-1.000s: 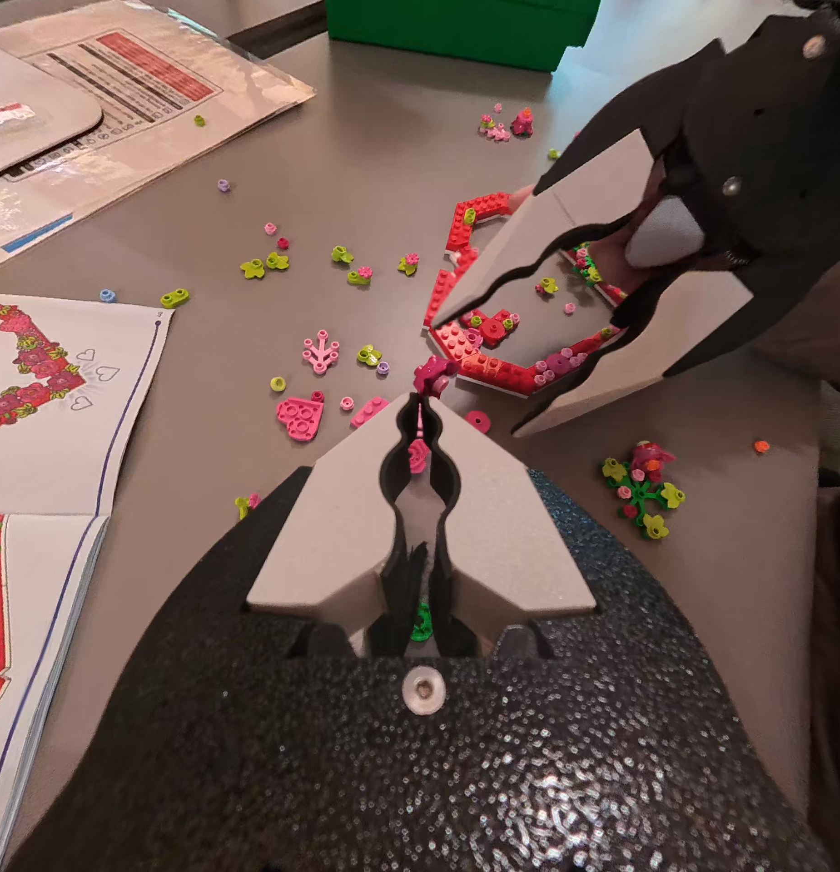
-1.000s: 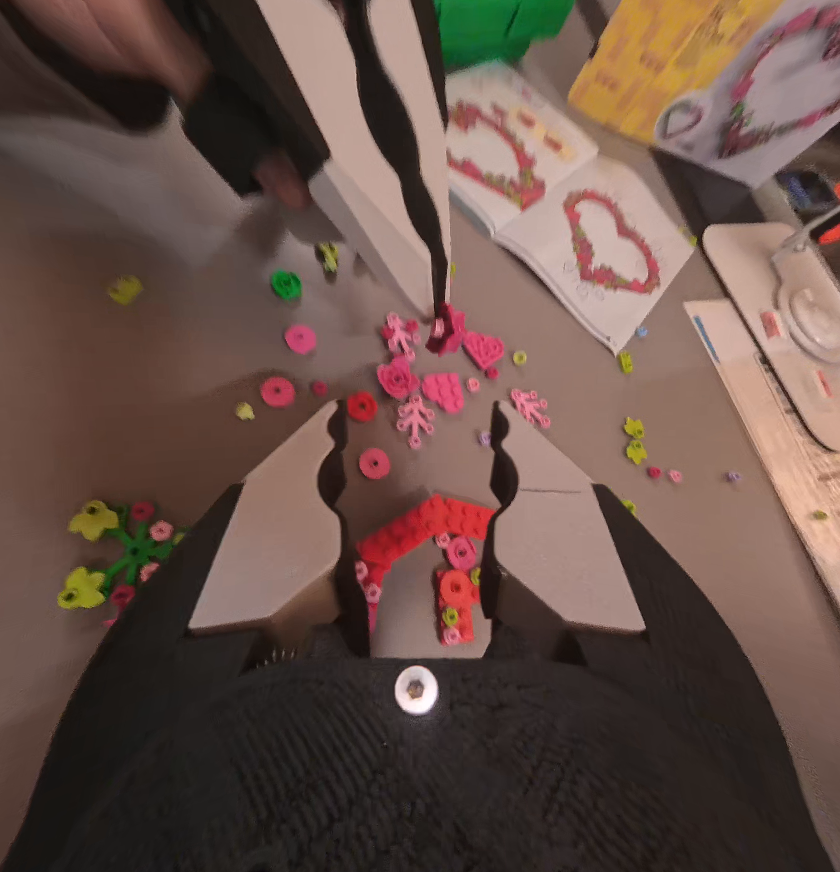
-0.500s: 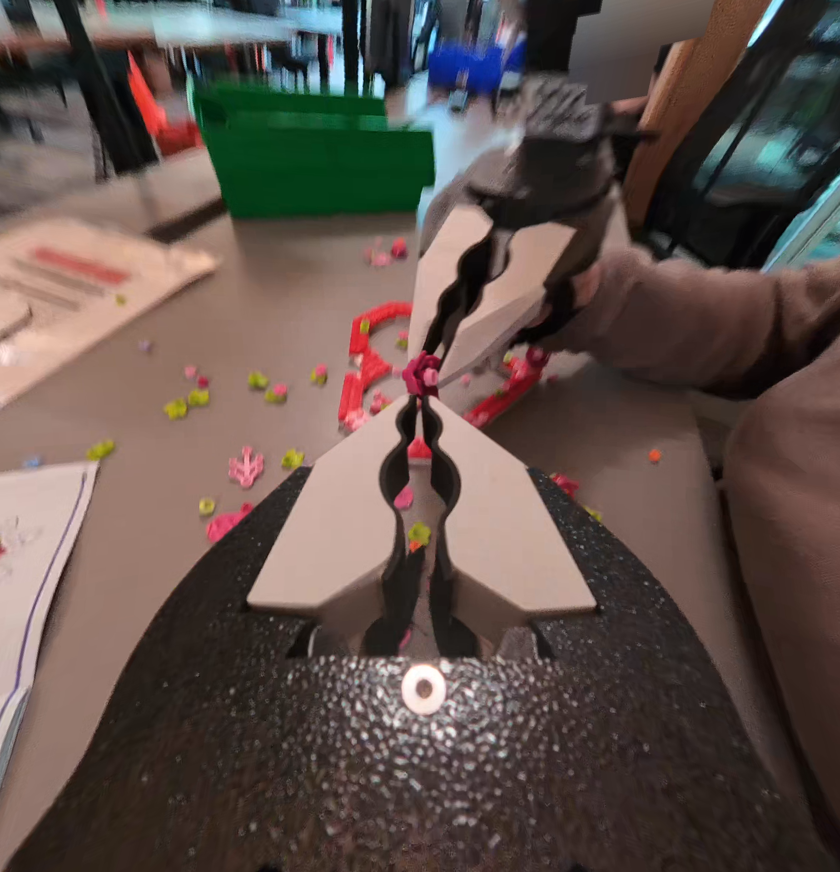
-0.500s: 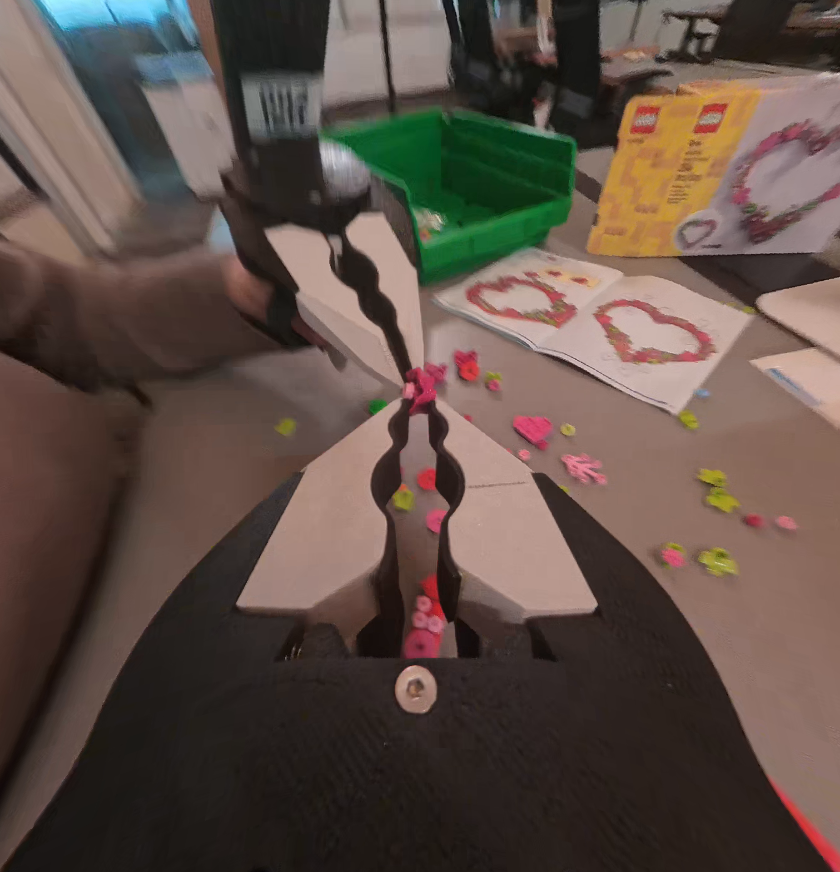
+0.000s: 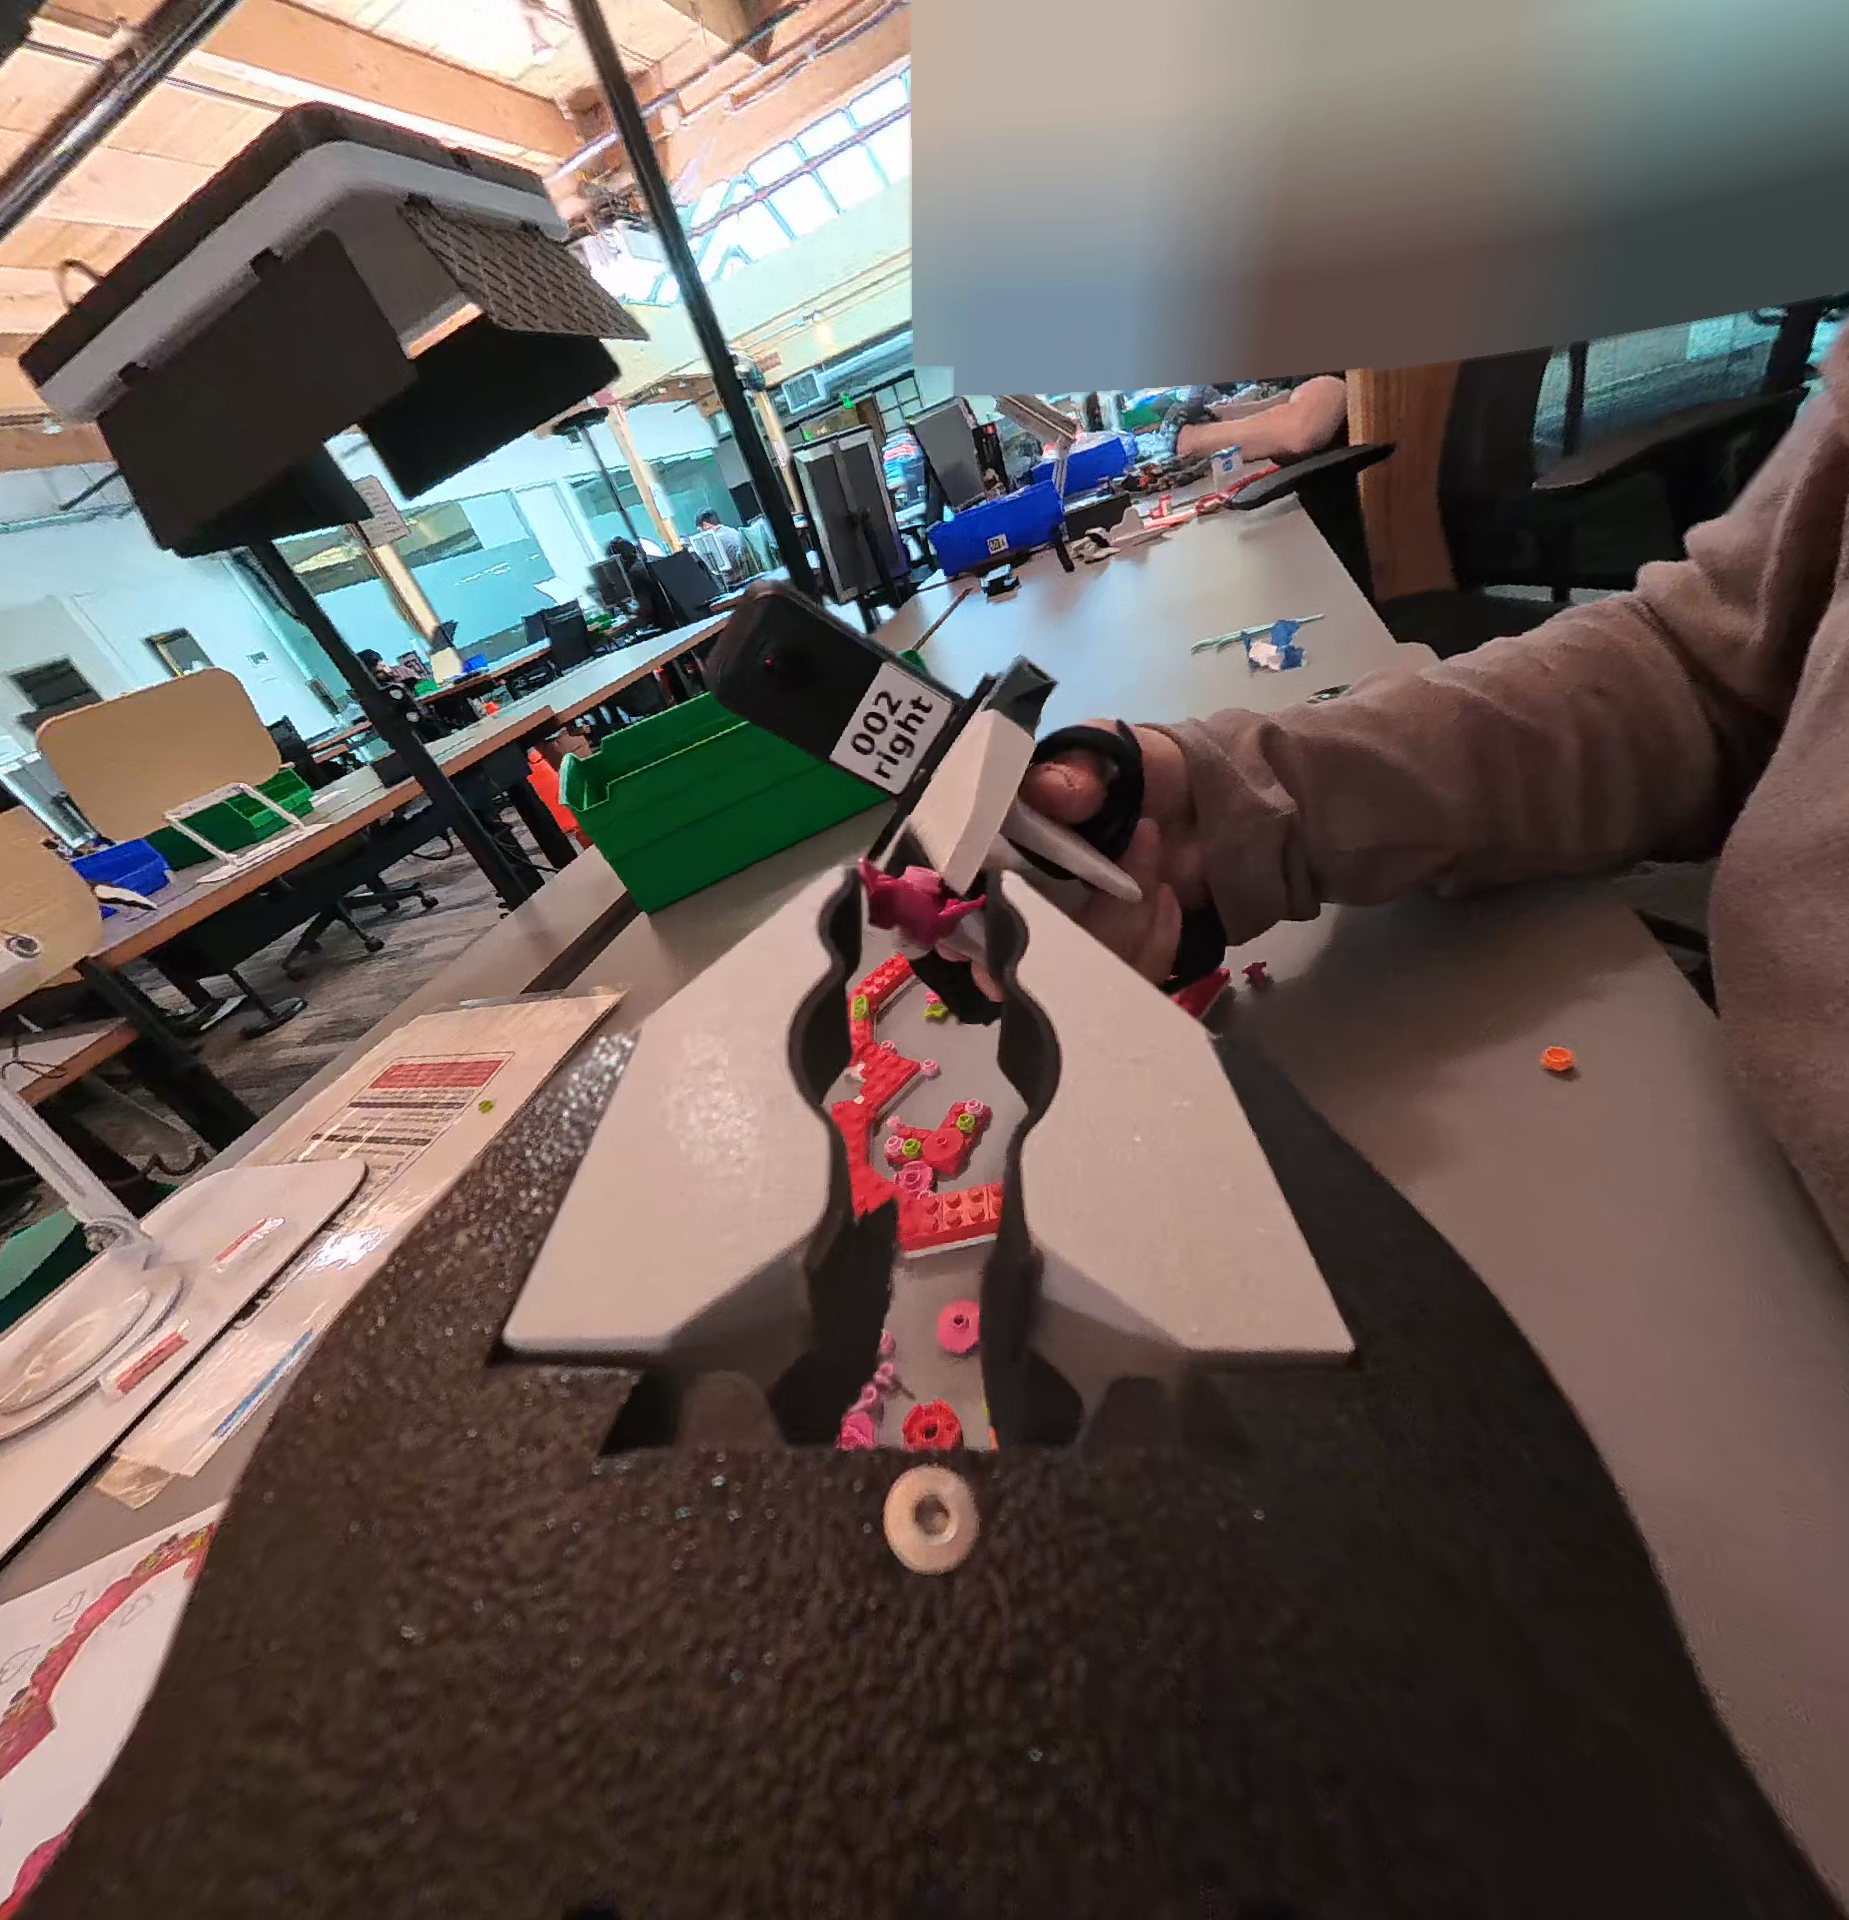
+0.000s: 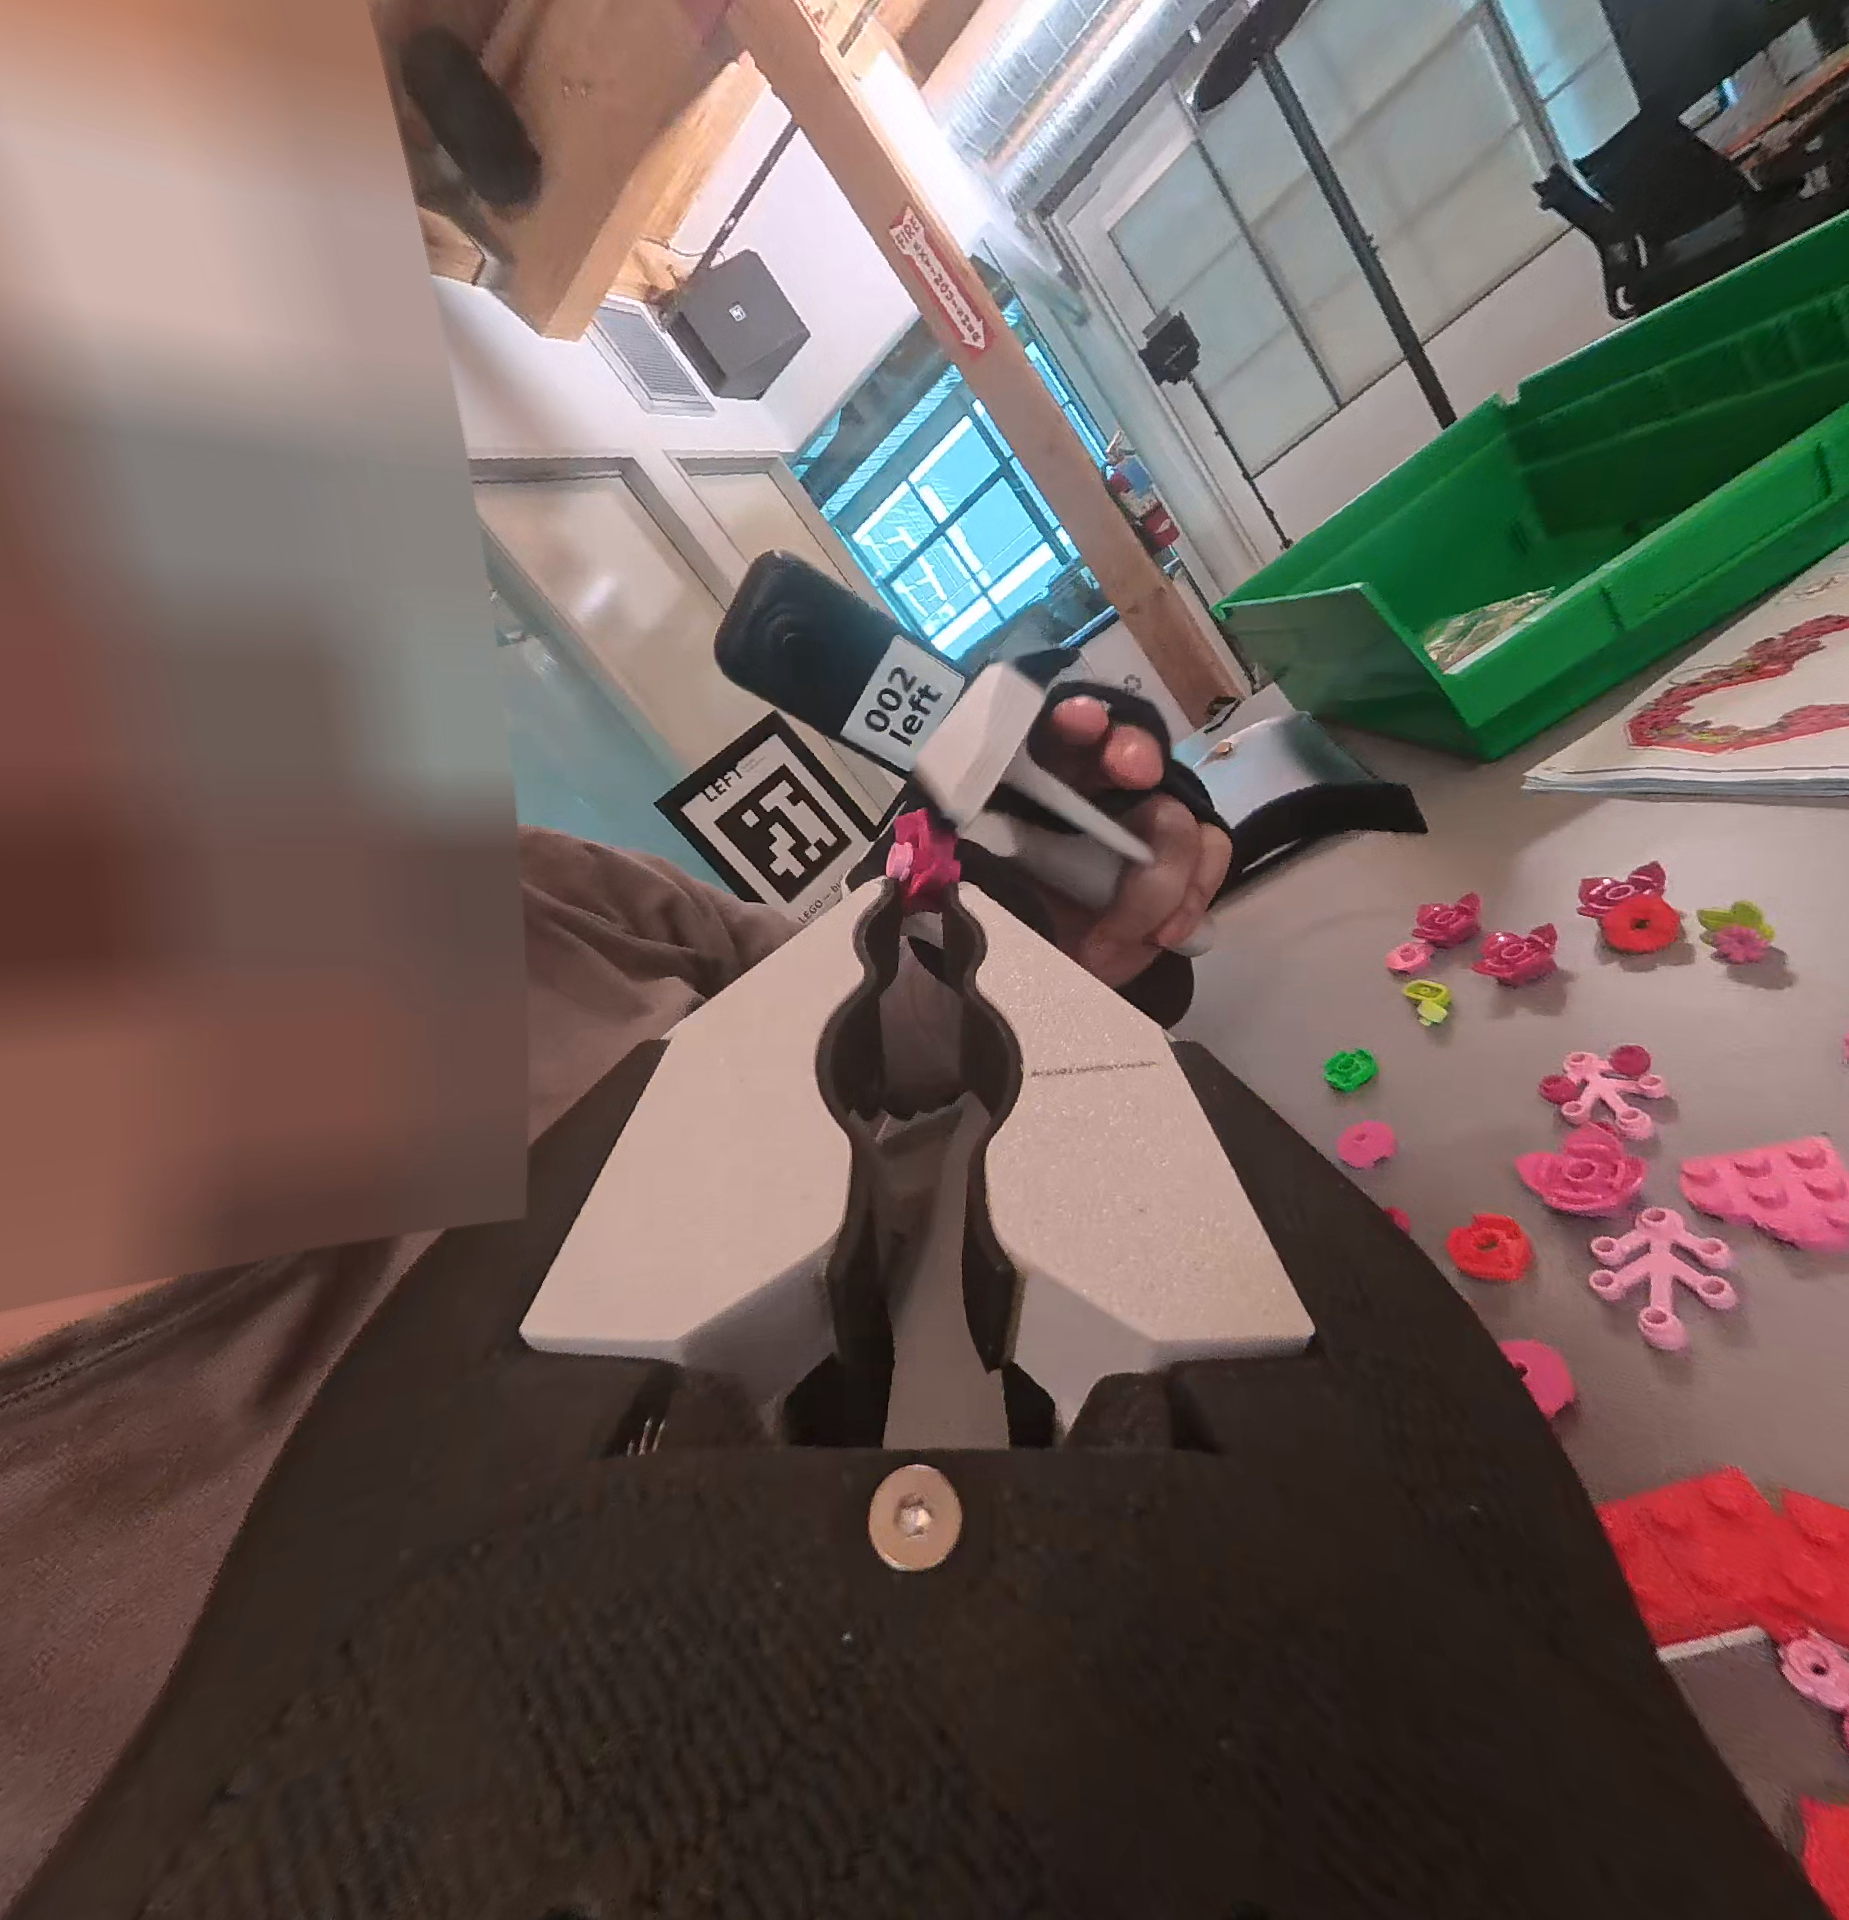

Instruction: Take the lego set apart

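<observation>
Hovering above the grey table point(image 5: 1522, 1195), both grippers meet tip to tip, and between them sits one small magenta flower piece point(image 5: 904, 902). From the left wrist view, the left gripper point(image 5: 918, 914) has its grey fingers point(image 5: 712, 1122) parted along most of their length, with the flower caught right at the tips; whether the tips truly pinch it cannot be told from here. The right gripper point(image 5: 946, 873) comes in from above and to the right, held in a hand point(image 5: 1128, 831) with a taupe sleeve point(image 5: 1471, 748), and its tip touches the same flower.

Now the right wrist view: the right gripper's own fingers are drawn close together, their tips clamped at the base of the flower (a pale pink stud shows on its left side). The left gripper point(image 6: 951, 821) angles down onto the flower from above.

Below, the red heart frame point(image 5: 889, 1081) lies flat on the table, seen through the gap of the left gripper's fingers, with a few pink and lime bits still on it. Loose pink, red and lime pieces point(image 6: 1585, 1174) are scattered across the table to the right of the right gripper. A green bin point(image 6: 1585, 582) stands farther back, with an open instruction booklet point(image 6: 1730, 738) just beside it.
</observation>
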Available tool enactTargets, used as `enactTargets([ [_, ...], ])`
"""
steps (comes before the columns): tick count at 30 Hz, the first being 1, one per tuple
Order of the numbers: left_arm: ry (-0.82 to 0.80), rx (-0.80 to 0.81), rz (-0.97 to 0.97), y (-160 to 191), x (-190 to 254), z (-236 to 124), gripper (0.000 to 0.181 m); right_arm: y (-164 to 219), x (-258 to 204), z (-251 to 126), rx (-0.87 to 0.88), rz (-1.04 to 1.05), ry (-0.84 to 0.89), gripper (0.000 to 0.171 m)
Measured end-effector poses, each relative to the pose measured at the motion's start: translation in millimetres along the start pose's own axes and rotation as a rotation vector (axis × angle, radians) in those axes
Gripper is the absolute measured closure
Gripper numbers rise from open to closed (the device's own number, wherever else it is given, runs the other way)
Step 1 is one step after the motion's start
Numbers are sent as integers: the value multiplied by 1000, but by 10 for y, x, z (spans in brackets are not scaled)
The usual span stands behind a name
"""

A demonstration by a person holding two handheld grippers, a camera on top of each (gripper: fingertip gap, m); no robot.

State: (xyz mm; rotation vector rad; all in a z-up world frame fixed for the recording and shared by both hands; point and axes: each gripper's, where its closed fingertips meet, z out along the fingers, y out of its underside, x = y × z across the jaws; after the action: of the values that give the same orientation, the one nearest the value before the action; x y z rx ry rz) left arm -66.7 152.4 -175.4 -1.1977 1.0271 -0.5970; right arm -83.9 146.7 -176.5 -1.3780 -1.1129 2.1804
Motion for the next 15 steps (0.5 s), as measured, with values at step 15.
enactTargets([
  [15,-241,-472,269,708,-353,-63,162,65,630,-133,-270,-668,694,156],
])
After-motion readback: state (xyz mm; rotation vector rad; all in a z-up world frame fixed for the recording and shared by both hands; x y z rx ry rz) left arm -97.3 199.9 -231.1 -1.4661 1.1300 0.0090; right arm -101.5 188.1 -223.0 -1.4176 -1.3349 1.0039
